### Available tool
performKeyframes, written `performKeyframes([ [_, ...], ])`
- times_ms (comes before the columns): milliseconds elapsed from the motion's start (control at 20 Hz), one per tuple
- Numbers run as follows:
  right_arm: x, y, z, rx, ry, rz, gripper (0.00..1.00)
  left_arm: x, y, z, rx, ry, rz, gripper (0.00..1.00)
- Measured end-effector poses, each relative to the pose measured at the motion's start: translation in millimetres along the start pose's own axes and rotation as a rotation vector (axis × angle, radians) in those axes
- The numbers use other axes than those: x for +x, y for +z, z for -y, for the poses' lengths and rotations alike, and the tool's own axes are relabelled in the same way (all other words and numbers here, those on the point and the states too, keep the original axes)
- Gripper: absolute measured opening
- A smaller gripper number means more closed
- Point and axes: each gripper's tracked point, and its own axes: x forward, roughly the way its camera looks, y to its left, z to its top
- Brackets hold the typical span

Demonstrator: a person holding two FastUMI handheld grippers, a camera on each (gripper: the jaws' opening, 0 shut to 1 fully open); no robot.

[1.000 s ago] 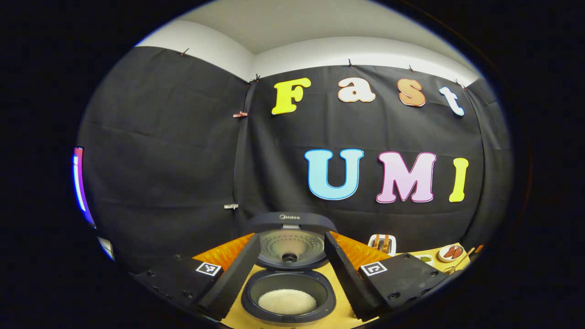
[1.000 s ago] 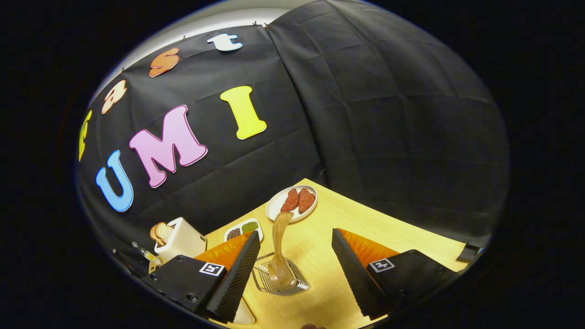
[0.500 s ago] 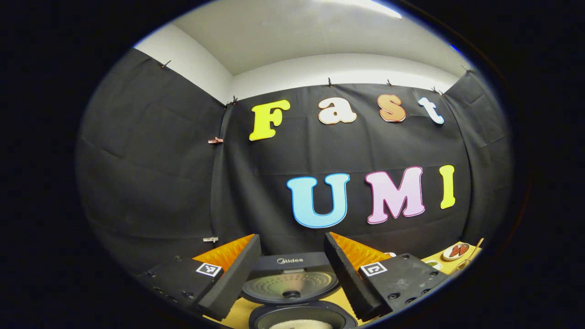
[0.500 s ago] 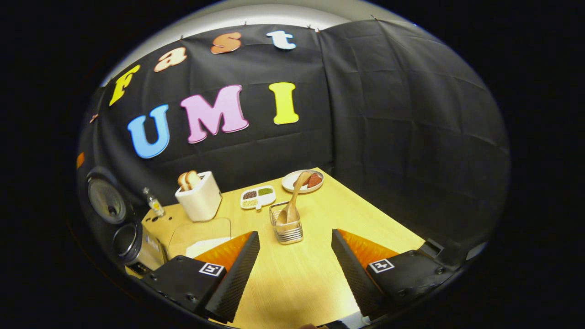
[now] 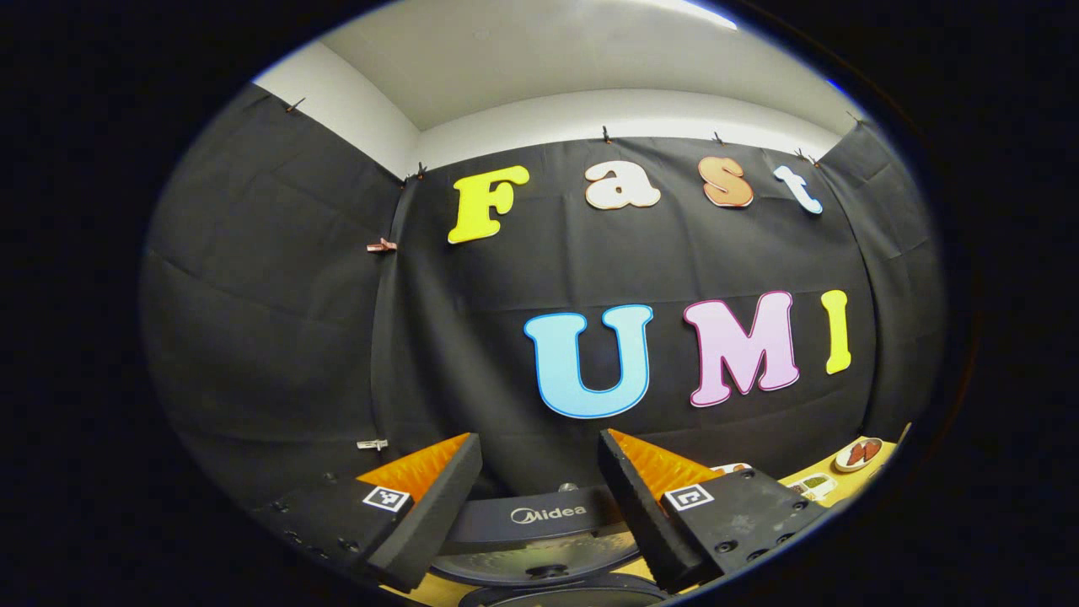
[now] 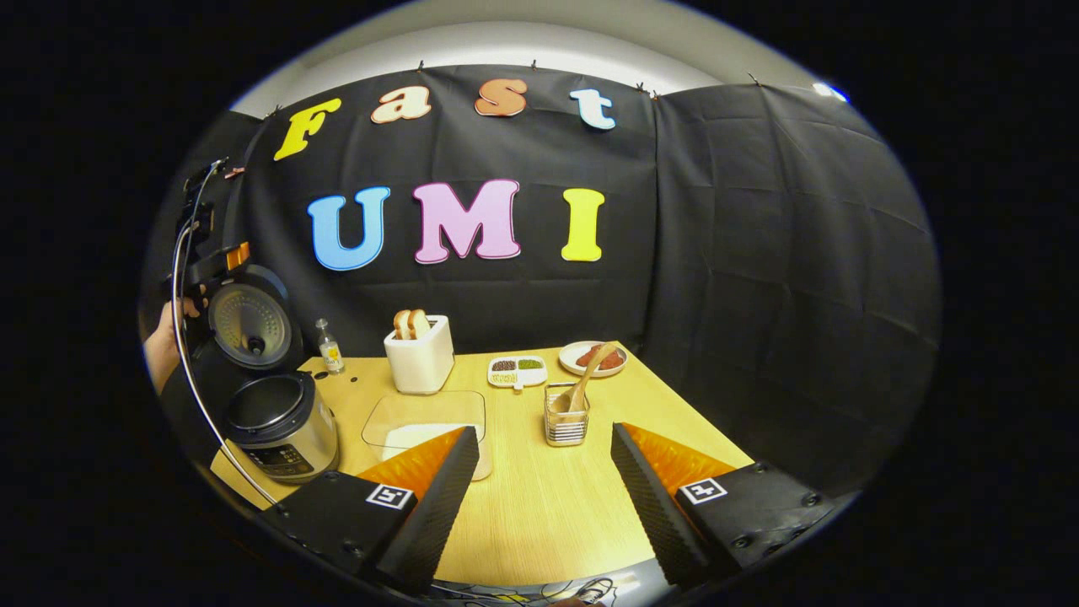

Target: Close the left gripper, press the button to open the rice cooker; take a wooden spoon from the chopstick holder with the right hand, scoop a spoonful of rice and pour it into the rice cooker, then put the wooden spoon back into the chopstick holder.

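Jaws apart on my right gripper [image 6: 544, 480] and left gripper [image 5: 539, 485], both empty. Rice cooker [image 6: 274, 421] at desk's left edge open; wooden spoon [image 6: 582, 384] in chopstick holder [image 6: 566, 426]. I judge task done.

The rice cooker [image 6: 274, 421], a silver body with a dark rim, stands at the left edge of the desk [image 6: 539, 497] with its lid [image 6: 250, 324] swung fully up, the perforated inner plate facing forward. The wooden spoon [image 6: 582, 384] stands tilted in the chopstick holder [image 6: 566, 421], a small wire basket near the desk's middle, handle leaning up to the right. The clear rice container [image 6: 426, 421] lies between cooker and holder, white rice inside.
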Motion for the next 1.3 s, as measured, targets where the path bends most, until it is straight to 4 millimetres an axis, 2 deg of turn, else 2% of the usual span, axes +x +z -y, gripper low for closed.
performKeyframes([
  [50,0,7,-2,0.001,0.005,0.016,0.99,2,-12,-1,-0.002,0.001,-0.038,0.94],
  [100,1,14,-5,0.0,0.011,0.032,0.99,1,-20,-1,-0.012,0.003,-0.075,0.92],
  [150,2,16,-6,-0.003,0.016,0.043,0.99,1,-16,-1,-0.011,0.002,-0.063,0.97],
  [200,4,18,-10,-0.005,0.026,0.049,0.99,2,-18,1,-0.004,0.005,-0.089,0.98],
  [250,6,19,-15,-0.006,0.035,0.05,0.99,-2,-17,0,-0.004,0.013,-0.105,0.95],
  [300,8,17,-17,-0.005,0.041,0.046,0.99,-5,-17,1,-0.007,0.017,-0.123,0.99],
  [600,25,12,-34,0.016,0.098,0.035,0.99,-73,-42,19,-0.071,0.025,-0.324,0.99],
  [850,30,-1,-51,0.062,0.141,-0.001,0.99,-125,-76,33,-0.092,0.014,-0.454,0.99],
  [1050,33,-9,-60,0.047,0.184,-0.023,0.99,-164,-123,43,-0.124,-0.018,-0.591,0.99],
  [1300,28,-21,-61,0.055,0.204,-0.056,0.99,-196,-174,54,-0.08,-0.058,-0.664,0.98],
])
